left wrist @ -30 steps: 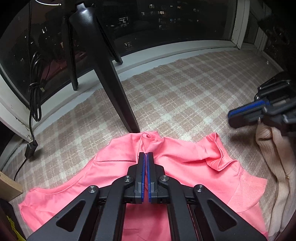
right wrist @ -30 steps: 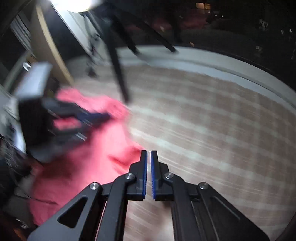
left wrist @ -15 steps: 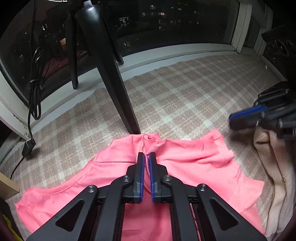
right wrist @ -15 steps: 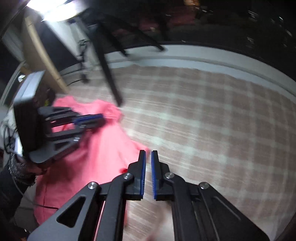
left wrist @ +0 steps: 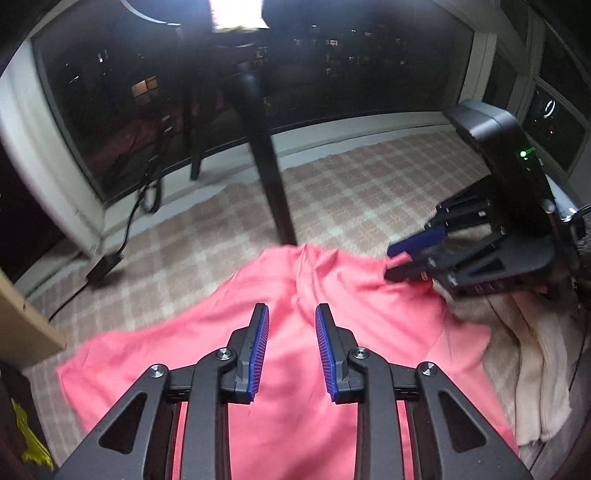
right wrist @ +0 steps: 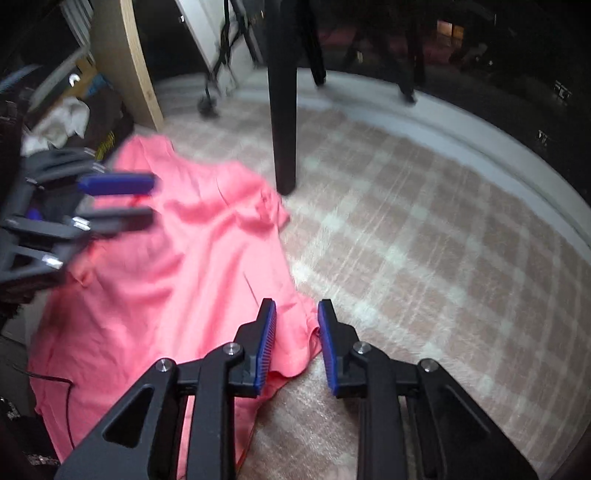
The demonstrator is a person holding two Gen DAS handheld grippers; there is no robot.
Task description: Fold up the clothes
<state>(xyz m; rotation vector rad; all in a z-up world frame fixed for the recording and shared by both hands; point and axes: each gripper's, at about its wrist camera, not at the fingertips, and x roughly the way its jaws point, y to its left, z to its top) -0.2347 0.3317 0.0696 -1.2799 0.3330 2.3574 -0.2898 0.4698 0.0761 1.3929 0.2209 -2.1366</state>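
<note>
Night interior. A plaid cover [left wrist: 369, 177] in beige and cream checks spreads over the flat surface up to a pale sill [right wrist: 461, 122] that curves along the far side. Beyond the sill, a dark window [left wrist: 332, 74] shows scattered lit windows of distant buildings. Black tripod legs [left wrist: 266, 155] stand on the cover and sill, under a bright lamp [left wrist: 236, 14] at the top. A black cable [left wrist: 144, 199] hangs at far left beside the white window frame [left wrist: 40, 147]. A light wooden panel [right wrist: 136, 62] stands at left.
</note>
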